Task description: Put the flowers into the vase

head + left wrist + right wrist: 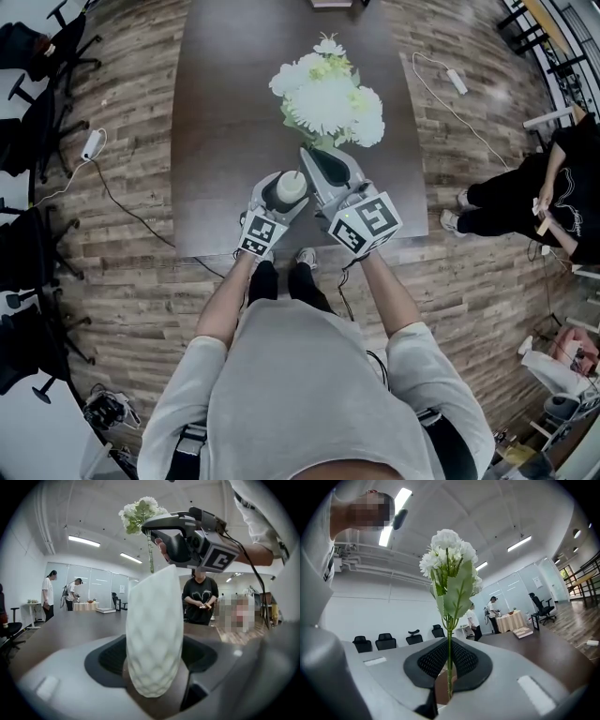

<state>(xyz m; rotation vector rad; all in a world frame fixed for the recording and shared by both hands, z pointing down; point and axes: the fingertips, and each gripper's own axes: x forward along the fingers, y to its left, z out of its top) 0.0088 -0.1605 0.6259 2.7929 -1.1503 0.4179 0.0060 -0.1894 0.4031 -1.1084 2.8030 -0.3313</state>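
A white dimpled vase (291, 187) (153, 634) stands upright over the near part of the dark table (225, 112), with my left gripper (284, 190) (154, 670) shut on its body. A bunch of white flowers (328, 97) (449, 557) with green leaves is held up in the air. My right gripper (317, 157) (449, 667) is shut on its thin green stem (449, 653). In the left gripper view the right gripper (187, 538) hangs just above and behind the vase's mouth, with the flowers (139, 512) over it. The stem's lower end is hidden.
A person in black (561, 192) (200, 597) stands to the right of the table. Black chairs (37, 56) line the left side. Cables and a power strip (457, 81) lie on the wooden floor. The table's near edge (216, 251) is just in front of my legs.
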